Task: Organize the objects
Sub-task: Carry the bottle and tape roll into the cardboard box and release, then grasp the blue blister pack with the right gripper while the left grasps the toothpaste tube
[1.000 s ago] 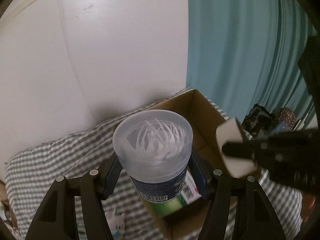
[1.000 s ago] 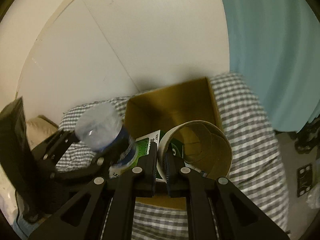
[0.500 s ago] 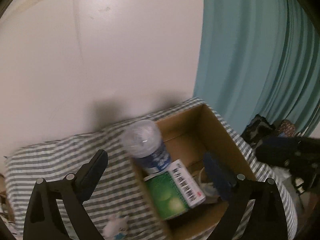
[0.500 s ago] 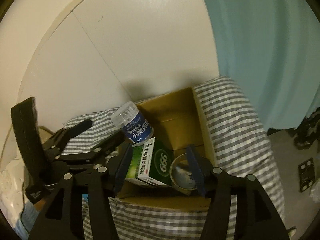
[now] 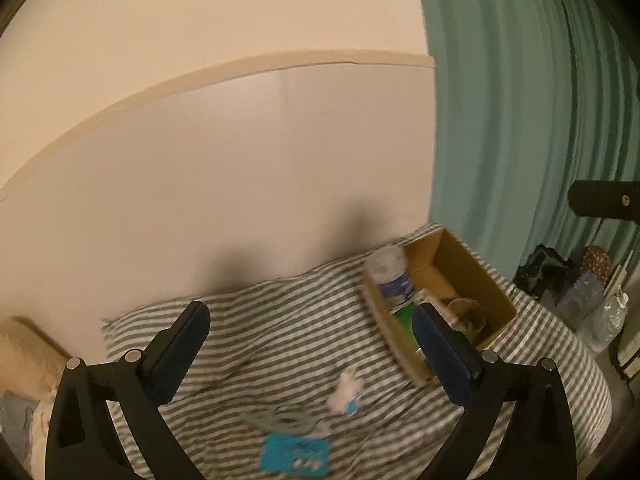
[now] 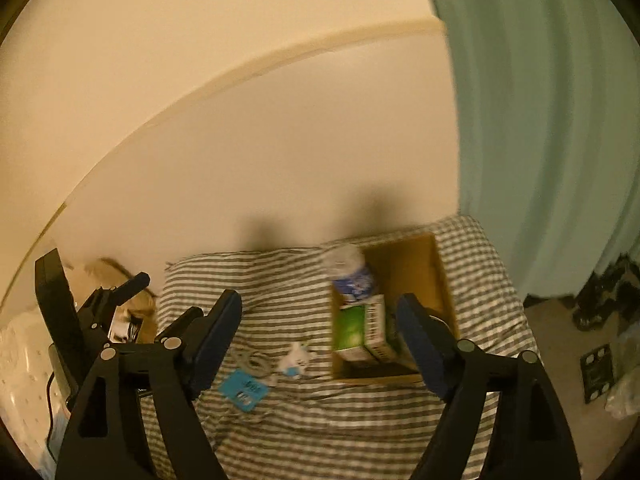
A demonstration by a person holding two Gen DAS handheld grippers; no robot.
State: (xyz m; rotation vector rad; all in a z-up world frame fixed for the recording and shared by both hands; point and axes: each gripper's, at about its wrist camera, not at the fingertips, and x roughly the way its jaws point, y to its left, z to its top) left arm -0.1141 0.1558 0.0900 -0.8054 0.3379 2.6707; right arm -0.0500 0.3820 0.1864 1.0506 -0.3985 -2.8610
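Both grippers, left gripper [image 5: 310, 354] and right gripper [image 6: 320, 340], gape empty, just opened; cardboard box [image 6: 442, 276] holds bottle [image 6: 352, 276], green carton [image 6: 360, 328]

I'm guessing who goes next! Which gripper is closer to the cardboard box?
Right. The right gripper hangs just before the cardboard box; the left gripper is off to its left. Both jaws have just been opening, empty.
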